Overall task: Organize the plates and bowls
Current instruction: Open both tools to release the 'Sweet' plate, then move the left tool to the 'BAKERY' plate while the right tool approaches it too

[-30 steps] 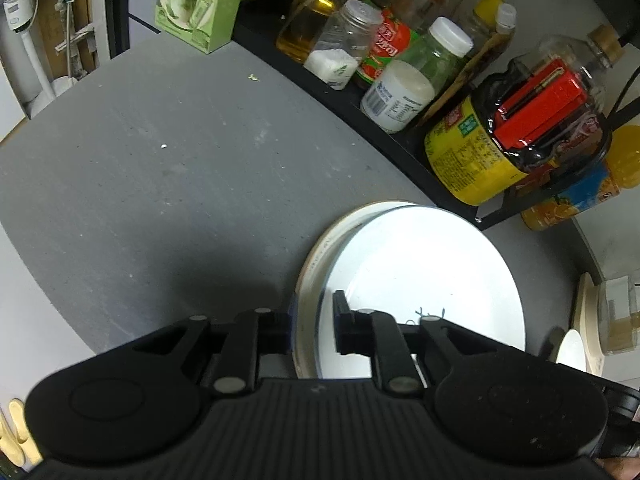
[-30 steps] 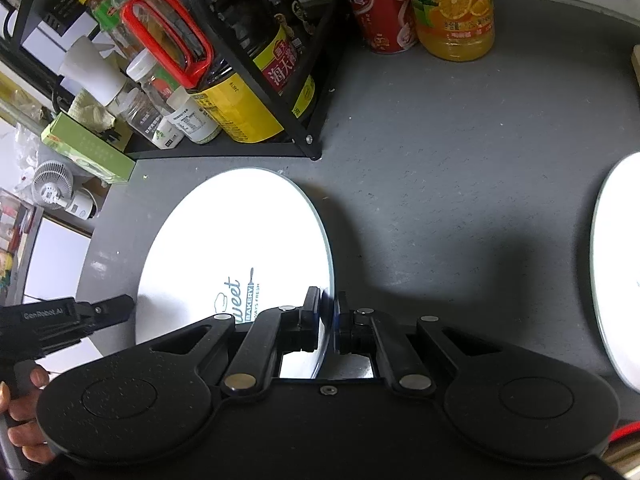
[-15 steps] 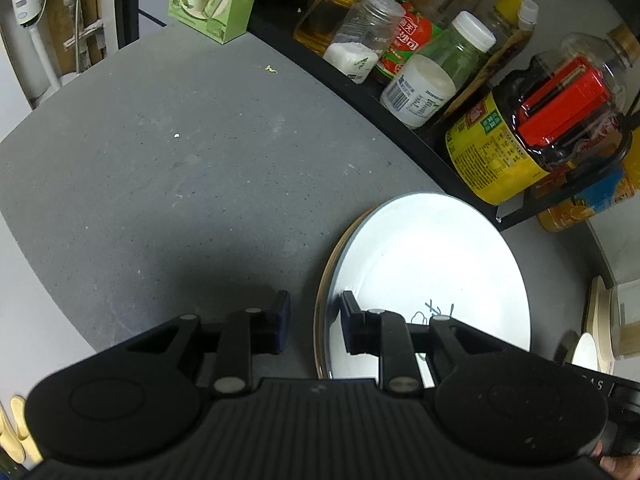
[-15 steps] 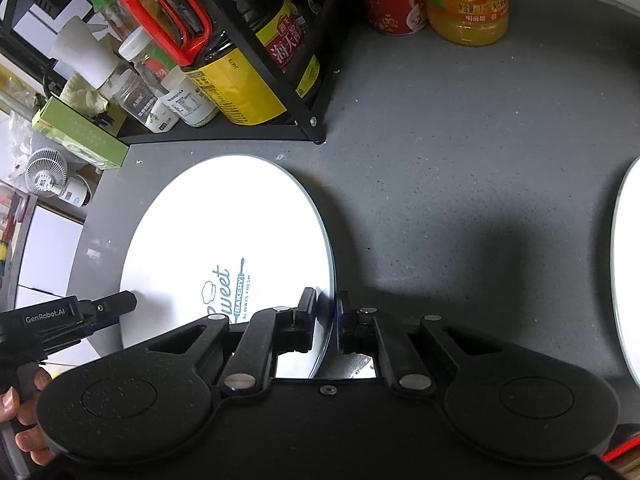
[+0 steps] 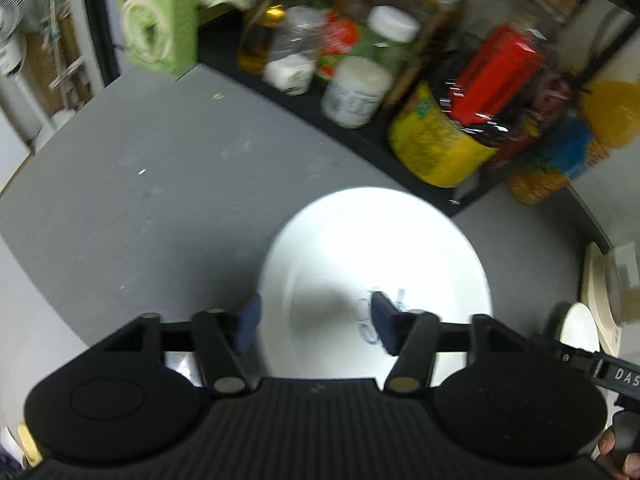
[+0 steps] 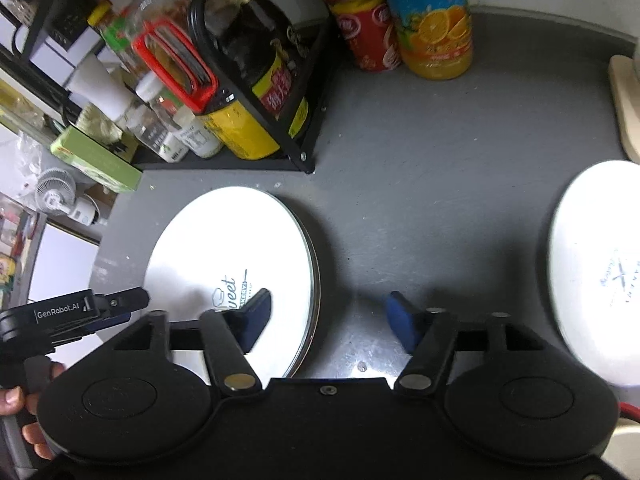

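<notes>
Grey countertop [image 6: 420, 184], speckled, bears all items noted. White plate [image 6: 228, 248] lies flat on it, just in front of the black wire rack [image 6: 308, 120]; a second rim shows under its right edge, so it sits on another plate. Blue printed lettering marks its face.

Right gripper [image 6: 328, 314]: jaws spread wide, holding nothing. Its left blue pad [image 6: 256, 312] stands over the plate's face near the lettering; its right pad is over bare counter, clear of the plate edge. The plate rim lies between the two pads.

Left gripper [image 5: 314, 322]: jaws likewise wide apart, empty. In the left wrist view, which is blurred, one pad sits at the plate's [image 5: 372, 256] left edge and the other over the plate's face by the print. Contact with the plate cannot be confirmed in either view.

Second white dish [image 6: 596, 276], also with blue print, lies on the counter well to the right, apart from the first. A pale board [image 6: 624, 108] is behind it at the counter's edge.

Rack contents: yellow-labelled dark bottle [image 6: 260, 92], red-handled item [image 6: 176, 64], small jars. Orange juice bottle [image 6: 432, 16] and red can [image 6: 368, 28] stand beside the rack. Green box [image 6: 96, 160] lies at the rack's left end.

Person's fingers [image 6: 12, 396] hold the left gripper's handle at the lower left of the right wrist view.
</notes>
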Tool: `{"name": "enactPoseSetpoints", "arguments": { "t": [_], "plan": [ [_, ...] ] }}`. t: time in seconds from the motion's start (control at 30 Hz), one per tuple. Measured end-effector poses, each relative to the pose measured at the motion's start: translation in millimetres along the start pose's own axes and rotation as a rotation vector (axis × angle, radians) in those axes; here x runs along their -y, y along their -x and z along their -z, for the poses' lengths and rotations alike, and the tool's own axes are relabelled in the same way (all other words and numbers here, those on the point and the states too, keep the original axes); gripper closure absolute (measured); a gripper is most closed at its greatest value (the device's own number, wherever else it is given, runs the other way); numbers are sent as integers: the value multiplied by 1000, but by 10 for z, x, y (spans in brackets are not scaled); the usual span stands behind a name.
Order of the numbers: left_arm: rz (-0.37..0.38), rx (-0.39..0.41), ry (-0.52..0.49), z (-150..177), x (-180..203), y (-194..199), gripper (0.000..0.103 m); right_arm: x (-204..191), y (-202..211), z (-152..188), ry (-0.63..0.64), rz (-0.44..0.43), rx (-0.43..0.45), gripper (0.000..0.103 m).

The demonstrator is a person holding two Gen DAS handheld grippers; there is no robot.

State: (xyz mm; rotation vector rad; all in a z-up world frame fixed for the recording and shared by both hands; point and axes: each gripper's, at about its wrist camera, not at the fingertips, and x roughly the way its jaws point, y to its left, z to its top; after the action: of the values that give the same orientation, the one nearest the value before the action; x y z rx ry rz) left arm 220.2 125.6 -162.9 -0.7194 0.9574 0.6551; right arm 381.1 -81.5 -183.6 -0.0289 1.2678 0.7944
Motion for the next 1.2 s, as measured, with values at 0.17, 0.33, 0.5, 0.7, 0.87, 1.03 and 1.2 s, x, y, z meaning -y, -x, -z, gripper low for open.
{"name": "enactPoseSetpoints", "arguments": {
  "t": [0.17, 0.33, 0.5, 0.7, 0.87, 1.03, 1.2],
  "plan": [
    [18, 0, -58, 38, 281, 80, 30, 35, 233, 19, 22, 10, 36, 15],
    [40, -9, -120, 94, 578, 125, 24, 142, 428, 69, 15, 27, 66, 9],
    [62, -19, -176, 141, 840, 108, 23, 318, 609, 158, -21, 45, 102, 8],
    [97, -33, -240, 198, 1171, 72, 23, 479, 849, 251, -74, 71, 148, 8],
    [117, -60, -288, 217, 1454, -30, 23, 558, 1043, 295, -99, 60, 173, 5],
    [148, -82, -357, 275, 1752, -118, 23, 708, 1207, 338, -143, 94, 207, 4],
    [183, -103, -436, 334, 2089, -218, 23, 915, 1314, 393, -196, 138, 232, 4]
  ]
}}
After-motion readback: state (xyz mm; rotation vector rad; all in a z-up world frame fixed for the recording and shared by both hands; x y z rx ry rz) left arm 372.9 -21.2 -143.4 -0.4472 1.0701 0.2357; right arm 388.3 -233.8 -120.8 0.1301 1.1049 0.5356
